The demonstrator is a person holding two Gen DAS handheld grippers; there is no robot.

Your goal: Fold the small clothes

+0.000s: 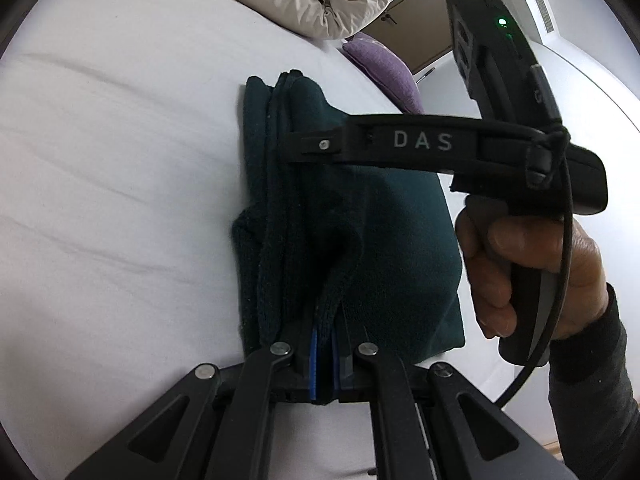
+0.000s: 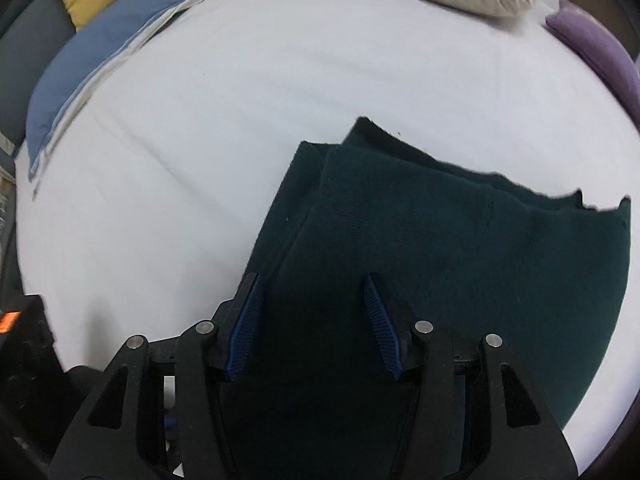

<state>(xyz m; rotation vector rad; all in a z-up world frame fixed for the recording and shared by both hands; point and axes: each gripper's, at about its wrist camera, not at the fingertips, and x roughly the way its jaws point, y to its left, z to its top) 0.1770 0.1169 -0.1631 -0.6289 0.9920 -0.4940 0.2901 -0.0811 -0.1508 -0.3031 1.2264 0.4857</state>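
White bedsheet (image 2: 240, 100) bears the dark green knitted garment (image 2: 460, 260), partly folded. Its near edge is pinched by the closed left gripper (image 1: 323, 344); the half-open, empty right gripper (image 2: 312, 300) is poised directly over it. Next, a second edge must be gripped.

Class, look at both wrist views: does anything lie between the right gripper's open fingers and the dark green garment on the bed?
Nothing visible does. The right gripper hangs open directly over the dark green garment, with only cloth showing between its fingers. The left gripper is shut on the garment's edge, off to one side.
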